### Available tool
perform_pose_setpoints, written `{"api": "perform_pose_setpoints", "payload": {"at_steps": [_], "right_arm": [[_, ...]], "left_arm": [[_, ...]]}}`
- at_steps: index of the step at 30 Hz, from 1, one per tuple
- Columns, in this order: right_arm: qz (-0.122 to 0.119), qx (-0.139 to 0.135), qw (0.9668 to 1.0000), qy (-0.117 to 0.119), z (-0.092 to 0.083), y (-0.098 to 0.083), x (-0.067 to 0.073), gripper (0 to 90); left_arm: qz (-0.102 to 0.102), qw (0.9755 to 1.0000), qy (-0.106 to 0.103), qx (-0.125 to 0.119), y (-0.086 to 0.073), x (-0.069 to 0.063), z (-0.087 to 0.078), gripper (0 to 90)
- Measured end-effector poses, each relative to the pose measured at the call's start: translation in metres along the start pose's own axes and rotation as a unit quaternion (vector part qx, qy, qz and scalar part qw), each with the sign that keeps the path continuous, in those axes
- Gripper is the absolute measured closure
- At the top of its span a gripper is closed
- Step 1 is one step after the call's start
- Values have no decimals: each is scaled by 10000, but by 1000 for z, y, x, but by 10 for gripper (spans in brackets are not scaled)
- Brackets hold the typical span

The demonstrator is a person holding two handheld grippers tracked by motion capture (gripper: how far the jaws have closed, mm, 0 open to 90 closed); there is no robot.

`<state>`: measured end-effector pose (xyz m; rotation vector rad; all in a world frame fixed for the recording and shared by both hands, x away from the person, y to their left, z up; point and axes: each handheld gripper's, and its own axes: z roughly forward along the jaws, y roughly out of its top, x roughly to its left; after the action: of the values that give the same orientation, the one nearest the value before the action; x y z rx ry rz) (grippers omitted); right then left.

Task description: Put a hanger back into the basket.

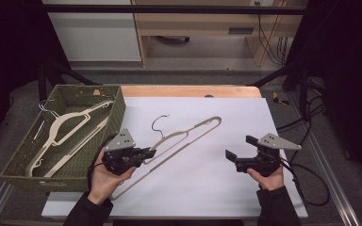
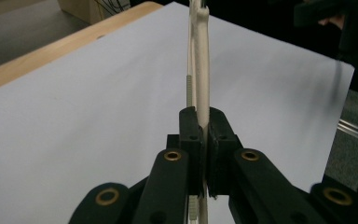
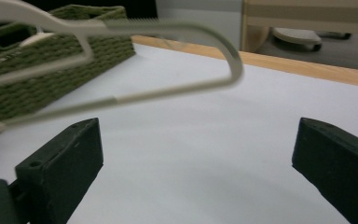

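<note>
A: Where the left gripper (image 1: 147, 154) sits near the front left of the white sheet (image 1: 226, 117), what has it got?

B: Its jaws are clamped on the cream hanger (image 1: 188, 134), on the lower bar beside the shoulder. In the left gripper view the two black pads press flat against the thin cream bar (image 2: 200, 70), which runs straight up and away from them.

A: And how does the hanger lie?

B: Slantwise across the sheet on the table (image 1: 188, 91). Its wire hook (image 1: 159, 123) points toward the far edge, one rounded end reaches to the upper right, and the other end trails down toward the person's left sleeve. Whether it rests on the sheet or hangs just above it, I cannot tell.

A: The right gripper (image 1: 241, 148)?

B: Its jaws stand wide apart with nothing between them, well to the right of the hanger, over bare sheet. In the right gripper view the two black pads sit at the lower corners and the hanger's rounded end (image 3: 223, 51) shows beyond them, blurred.

A: Anything else on the table?

B: A green woven basket (image 1: 118, 110) at the left edge, just beside the sheet. Another cream hanger (image 1: 61, 129) of the same kind lies inside it.
</note>
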<state>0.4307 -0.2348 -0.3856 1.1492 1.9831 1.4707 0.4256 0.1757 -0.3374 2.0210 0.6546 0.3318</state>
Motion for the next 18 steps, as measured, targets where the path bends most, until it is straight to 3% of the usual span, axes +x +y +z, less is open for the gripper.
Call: {"api": "perform_pose_setpoints", "payload": {"at_steps": [2, 9, 13, 18], "right_arm": [[-102, 78, 9999, -95, -2, -3, -4, 20], [-11, 17, 9999, -128, -13, -9, -13, 18], [71, -69, 9999, -123, -18, -10, -15, 19], [42, -109, 9999, -42, -21, -11, -17, 22]], "left_arm": [[-4, 10000, 34, -86, 5, 1, -7, 867], [36, 9994, 142, -323, 26, 10, -37, 867], [62, 9989, 106, -453, 34, 19, -53, 867], [57, 9985, 239, -492, 40, 35, -70, 867]]}}
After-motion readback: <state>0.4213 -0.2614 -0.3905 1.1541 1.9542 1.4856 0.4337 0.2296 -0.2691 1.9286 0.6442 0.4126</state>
